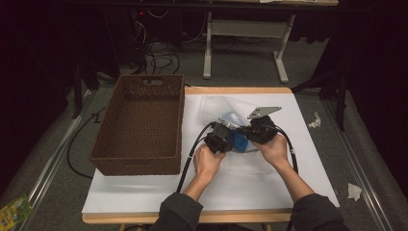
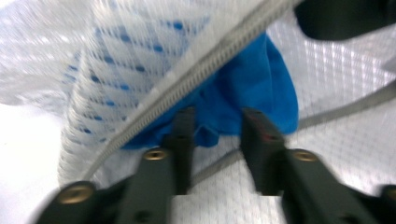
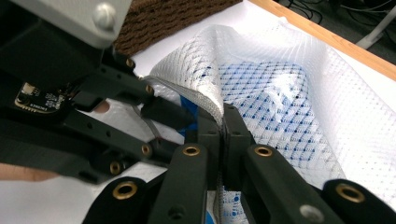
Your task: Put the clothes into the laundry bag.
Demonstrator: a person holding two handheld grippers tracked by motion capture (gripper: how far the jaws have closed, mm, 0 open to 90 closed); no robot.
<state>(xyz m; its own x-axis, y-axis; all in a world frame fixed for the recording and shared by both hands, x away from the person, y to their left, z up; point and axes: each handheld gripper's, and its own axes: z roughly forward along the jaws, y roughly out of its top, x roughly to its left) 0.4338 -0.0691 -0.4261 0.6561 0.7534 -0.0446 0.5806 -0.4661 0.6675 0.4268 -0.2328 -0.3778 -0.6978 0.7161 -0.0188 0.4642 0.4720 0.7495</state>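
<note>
Mesh bag (image 1: 240, 122) lay mid-frame in the high view on the white table (image 1: 144, 192), right of the basket (image 1: 139, 125). A blue cloth (image 1: 237, 142) sat at the bag mouth, between both grippers.

Right gripper (image 3: 224, 122) jaws were together, clamped on the bag's zipper edge, holding the mouth up.

Left gripper (image 2: 217, 123) jaws stood apart with a gap, tips just touching or just short of the cloth (image 2: 247, 93); nothing was pinched between them. Cloth lay straight ahead of the jaws, upper centre of the left gripper view, half under the zipper (image 2: 187, 84), which ran diagonally from lower left to upper right.

Left gripper (image 1: 219, 139) was nearer the cloth; right gripper (image 1: 260, 130) was busy holding the bag.

Judgement: the next move was likely left jaws pushing or gripping the cloth along the zipper's opening, into the bag. Risk: snagging mesh.
</note>
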